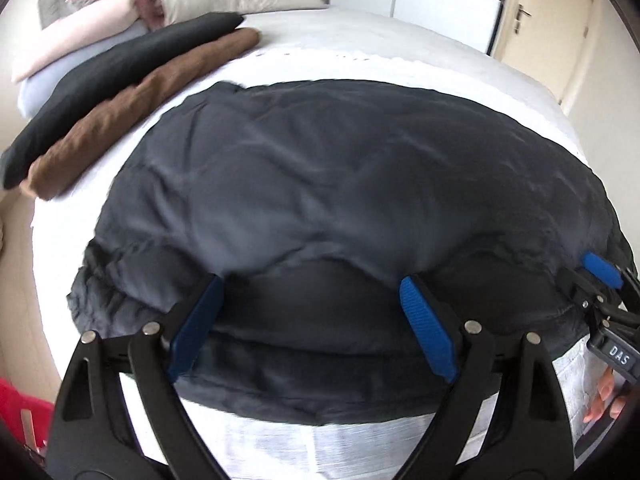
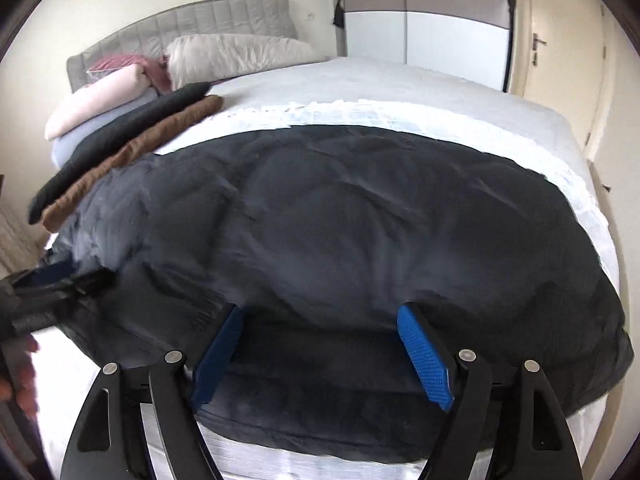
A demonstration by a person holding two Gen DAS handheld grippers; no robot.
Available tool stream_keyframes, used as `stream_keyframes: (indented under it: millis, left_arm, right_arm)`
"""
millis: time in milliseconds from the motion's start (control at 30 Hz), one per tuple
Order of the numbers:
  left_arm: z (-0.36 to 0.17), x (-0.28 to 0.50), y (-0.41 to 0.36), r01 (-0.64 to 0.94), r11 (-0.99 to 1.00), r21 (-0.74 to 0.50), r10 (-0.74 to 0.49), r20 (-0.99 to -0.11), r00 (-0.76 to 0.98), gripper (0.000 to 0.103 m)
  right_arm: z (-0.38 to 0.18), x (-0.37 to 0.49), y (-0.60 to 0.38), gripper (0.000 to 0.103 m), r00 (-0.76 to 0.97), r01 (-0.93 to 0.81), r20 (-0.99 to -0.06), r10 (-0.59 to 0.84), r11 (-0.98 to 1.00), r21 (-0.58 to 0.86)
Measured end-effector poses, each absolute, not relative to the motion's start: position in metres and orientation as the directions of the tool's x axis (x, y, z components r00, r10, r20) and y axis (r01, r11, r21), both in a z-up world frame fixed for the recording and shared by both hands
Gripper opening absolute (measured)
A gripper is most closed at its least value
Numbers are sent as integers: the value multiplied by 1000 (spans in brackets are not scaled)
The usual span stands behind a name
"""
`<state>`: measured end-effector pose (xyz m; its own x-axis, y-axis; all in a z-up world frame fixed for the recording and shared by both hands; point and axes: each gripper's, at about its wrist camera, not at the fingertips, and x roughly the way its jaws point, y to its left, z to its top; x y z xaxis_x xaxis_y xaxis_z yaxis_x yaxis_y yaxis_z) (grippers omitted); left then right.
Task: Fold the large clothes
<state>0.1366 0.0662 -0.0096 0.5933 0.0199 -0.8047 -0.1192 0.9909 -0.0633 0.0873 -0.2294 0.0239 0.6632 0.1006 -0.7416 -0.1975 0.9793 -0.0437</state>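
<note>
Both grippers, left (image 1: pixel 312 320) and right (image 2: pixel 320 344), jaws wide and holding nothing, over near hem of dark garment (image 1: pixel 340 184) spread crosswise on bed (image 1: pixel 360 40), rolled clothes (image 1: pixel 140 92) beyond-left.

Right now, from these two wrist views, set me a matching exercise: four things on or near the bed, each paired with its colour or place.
Things:
1. dark garment
2. brown roll
3. pillow
4. door

Descriptions:
A. cream, at the far right of the room
B. spread flat over the near end of the bed
C. beige, against the grey headboard
D. lying beside a black roll on the left side of the bed

Pairs: 1-B, 2-D, 3-C, 4-A
</note>
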Motion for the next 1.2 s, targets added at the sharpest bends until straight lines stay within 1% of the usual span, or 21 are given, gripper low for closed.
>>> stream_keyframes:
  millis: [67, 233, 433, 500, 533, 567, 633, 700, 800, 900, 1067, 1200]
  left_arm:
    - [-10, 133, 74, -132, 990, -52, 37, -803, 595, 90]
    - [-16, 123, 97, -150, 988, -41, 55, -808, 587, 92]
    - [-20, 111, 126, -172, 985, -4, 97, -810, 578, 92]
    - [-20, 106, 134, -216, 976, 33, 152, -815, 559, 95]
    - [-20, 103, 141, -246, 968, 41, 175, -817, 550, 98]
    - [-21, 101, 147, -259, 966, 22, 165, -821, 547, 99]
    - [-20, 97, 162, -299, 952, -64, 112, -836, 537, 99]
    - [-17, 92, 166, -332, 940, -81, 115, -840, 531, 99]
    - [-7, 85, 157, -328, 943, -59, 138, -827, 545, 99]
    - [-1, 81, 143, -301, 953, -43, 140, -816, 560, 99]
    - [4, 79, 114, -234, 970, -69, 76, -827, 558, 99]
    - [8, 75, 90, -209, 976, -51, 76, -829, 555, 99]
  right_arm:
    - [29, 85, -239, 81, 668, -192, -740, 79, 979, -68]
    - [31, 85, -278, 81, 670, -135, -740, 59, 990, -43]
    - [35, 82, -334, 81, 672, -17, -741, -7, 1000, -25]
    - [37, 81, -352, 81, 666, 22, -746, -14, 1000, 0]
    - [39, 77, -363, 81, 664, 45, -748, -17, 999, 17]
    - [40, 75, -369, 81, 662, 64, -749, -23, 998, 26]
    - [42, 71, -378, 81, 657, 88, -753, -27, 995, 42]
    - [47, 67, -372, 81, 657, 102, -752, -55, 995, 16]
    - [55, 58, -354, 81, 671, 110, -732, -115, 992, -56]
    - [63, 48, -337, 81, 679, 84, -727, -103, 995, -62]
    - [72, 36, -311, 82, 686, 28, -724, -72, 997, -72]
    - [73, 28, -290, 86, 671, -8, -741, -42, 998, -63]
